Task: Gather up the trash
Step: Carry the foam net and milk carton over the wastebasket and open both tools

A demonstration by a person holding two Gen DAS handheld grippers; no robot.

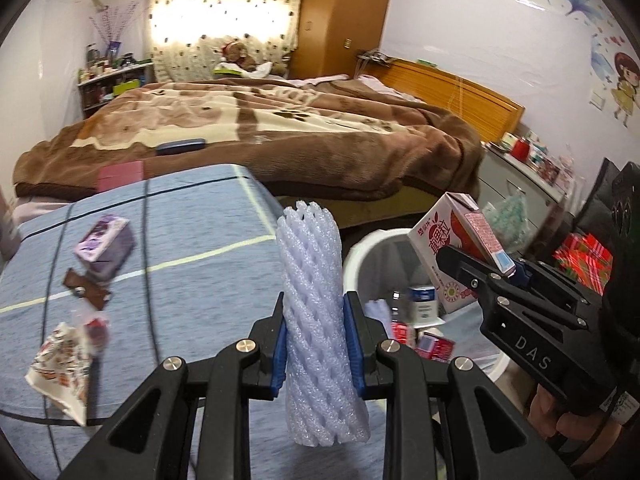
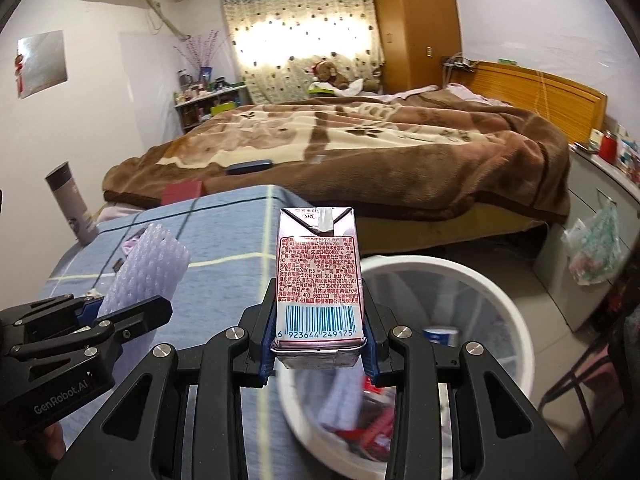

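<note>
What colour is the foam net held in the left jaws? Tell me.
White foam net, clearest in the left wrist view.

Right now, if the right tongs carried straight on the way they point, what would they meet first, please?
Probably the white bin: the right tongs, shut on the drink carton, point down over its near rim, so its inside with the trash there lies ahead. Depth is unclear.

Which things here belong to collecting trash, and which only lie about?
Job:
foam net in left gripper
drink carton in right gripper
white bin
purple carton
snack wrapper

Lying about:
bed blanket
tumbler
</note>
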